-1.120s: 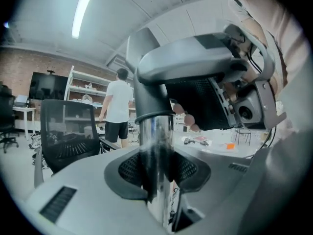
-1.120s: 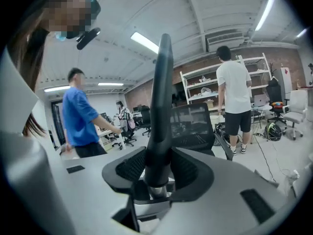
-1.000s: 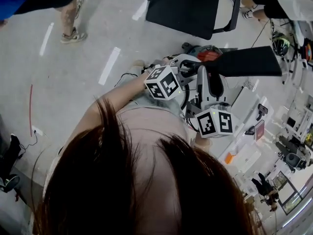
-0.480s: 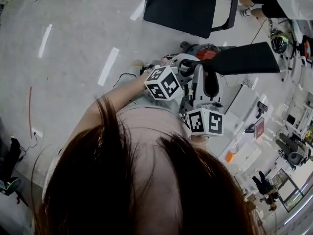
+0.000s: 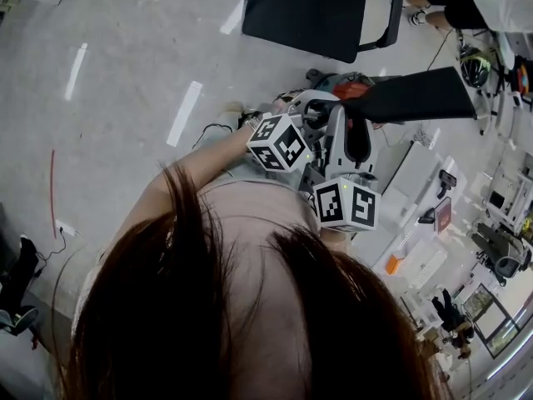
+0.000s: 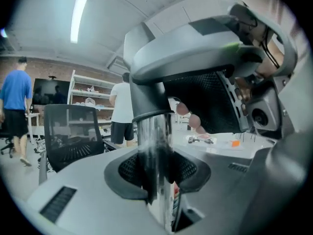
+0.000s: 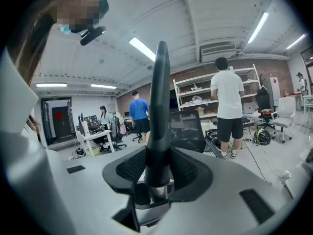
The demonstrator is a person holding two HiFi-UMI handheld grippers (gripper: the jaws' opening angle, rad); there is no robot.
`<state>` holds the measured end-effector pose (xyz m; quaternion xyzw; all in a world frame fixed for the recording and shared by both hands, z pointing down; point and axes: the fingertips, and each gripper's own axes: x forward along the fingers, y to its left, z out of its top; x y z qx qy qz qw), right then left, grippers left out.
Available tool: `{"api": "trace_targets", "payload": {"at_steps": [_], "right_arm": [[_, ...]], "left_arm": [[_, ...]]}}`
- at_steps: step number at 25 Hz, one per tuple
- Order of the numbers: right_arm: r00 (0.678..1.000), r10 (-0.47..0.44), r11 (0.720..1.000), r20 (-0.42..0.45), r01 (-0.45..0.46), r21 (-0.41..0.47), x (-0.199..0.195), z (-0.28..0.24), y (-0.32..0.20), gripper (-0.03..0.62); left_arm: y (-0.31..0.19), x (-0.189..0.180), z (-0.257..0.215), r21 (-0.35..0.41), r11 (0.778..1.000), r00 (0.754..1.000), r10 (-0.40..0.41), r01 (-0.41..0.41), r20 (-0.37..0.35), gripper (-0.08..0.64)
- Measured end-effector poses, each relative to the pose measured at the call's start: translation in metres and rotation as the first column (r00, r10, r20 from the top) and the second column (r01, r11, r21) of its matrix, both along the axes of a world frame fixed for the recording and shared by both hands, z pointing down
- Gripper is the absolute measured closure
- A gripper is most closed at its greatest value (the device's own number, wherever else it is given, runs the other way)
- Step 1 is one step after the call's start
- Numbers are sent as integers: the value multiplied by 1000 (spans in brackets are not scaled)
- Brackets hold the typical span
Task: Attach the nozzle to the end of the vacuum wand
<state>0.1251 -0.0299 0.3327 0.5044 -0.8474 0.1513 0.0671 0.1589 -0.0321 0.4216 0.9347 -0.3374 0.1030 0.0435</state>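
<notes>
**A:** Workshop, grey floor (image 5: 125, 73), black chair (image 5: 308, 15) at the head view's top edge. First entry?

**B:** Left gripper (image 6: 156, 168). Fingers (image 6: 128, 169) partly closed, pads pinching the chrome wand (image 6: 155, 141), which stands upright between them.

**A:** Second entry?

**B:** Right gripper (image 7: 156, 173). Fingers (image 7: 128, 169) partly closed, clamped on the base of the black nozzle (image 7: 159, 92), tip pointing up and away.

**A:** Where is the nozzle relative to the wand?

**B:** Both are held in the air in front of the person, above the floor. Chrome shows directly under the nozzle's base. In the left gripper view a dark collar caps the wand. Whether it is fully seated, cannot tell.

**A:** Changes from a second ago?

**B:** The right cube (image 5: 346, 204) has shifted left, closer to the left cube (image 5: 279, 142). Both grips are unchanged. A passer-by's feet, formerly at the upper left corner, are gone.
</notes>
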Motion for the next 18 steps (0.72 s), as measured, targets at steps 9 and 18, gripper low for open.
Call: {"api": "trace_targets", "payload": {"at_steps": [9, 18], "right_arm": [[997, -72, 997, -29, 73, 10, -7, -3, 4, 426], [995, -100, 995, -29, 100, -12, -16, -2, 13, 426]], "left_arm": [[15, -14, -17, 69, 997, 999, 39, -38, -17, 410], [24, -28, -34, 73, 997, 1000, 18, -16, -23, 400]]}}
